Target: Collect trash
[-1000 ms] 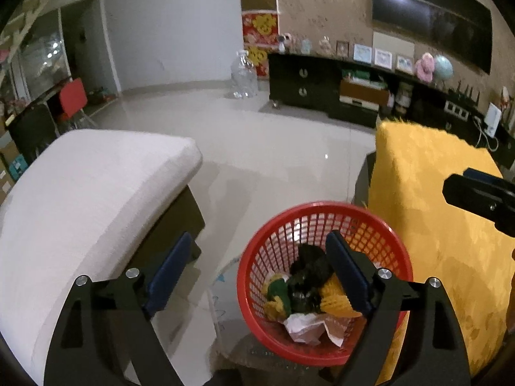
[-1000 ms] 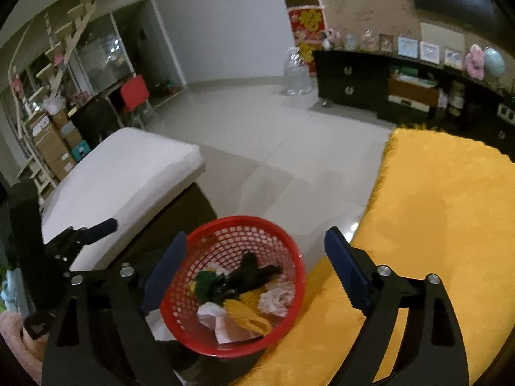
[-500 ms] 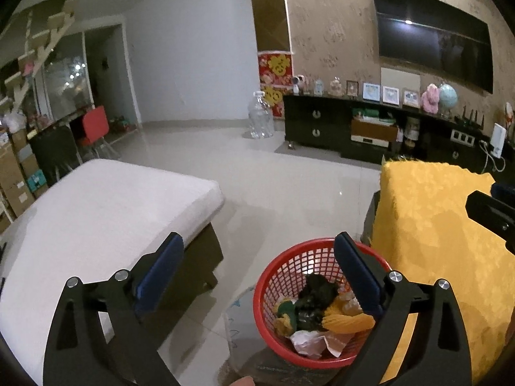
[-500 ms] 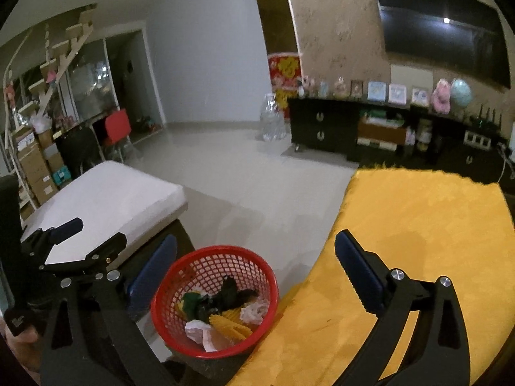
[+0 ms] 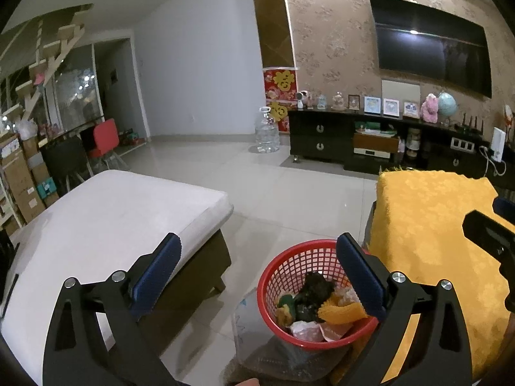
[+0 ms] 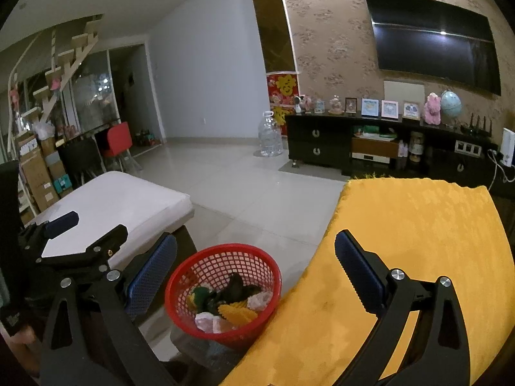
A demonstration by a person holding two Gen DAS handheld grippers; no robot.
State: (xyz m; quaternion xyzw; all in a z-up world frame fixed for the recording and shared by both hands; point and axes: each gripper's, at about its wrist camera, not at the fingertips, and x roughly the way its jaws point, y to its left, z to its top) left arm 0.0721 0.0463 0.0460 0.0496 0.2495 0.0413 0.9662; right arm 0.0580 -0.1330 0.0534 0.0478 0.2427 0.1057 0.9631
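Your left gripper [image 5: 257,276] has its jaws opening, the last of the widening barely visible, and nothing lies between its blue pads [image 5: 157,276]; the red basket [image 5: 291,257] sits behind and below the right-hand pad, untouched. Your right gripper [image 6: 256,276] stands spread to its full width, likewise holding nothing, with one pad over the yellow cloth [image 6: 418,225] and the other beside the basket's rim. The basket rests low on a small surface covered in clear plastic, between the white cushioned bench [image 5: 106,218] on its left and the yellow-draped furniture on its right, just beside the cloth's edge. Inside it lies the collected trash [image 5: 313,305]: a dark crumpled lump, a green-and-yellow piece, a ridged yellow wrapper and pale crumpled paper, heaped together at the bottom. In the right wrist view, the left gripper's black frame appears at the left edge, over the bench. Beyond, glossy floor tiles [image 5: 289,186] run to a dark cabinet [image 5: 354,141] beneath a wall-mounted television [image 5: 431,51], with a large clear water bottle [image 5: 267,132] standing near the cabinet's end.
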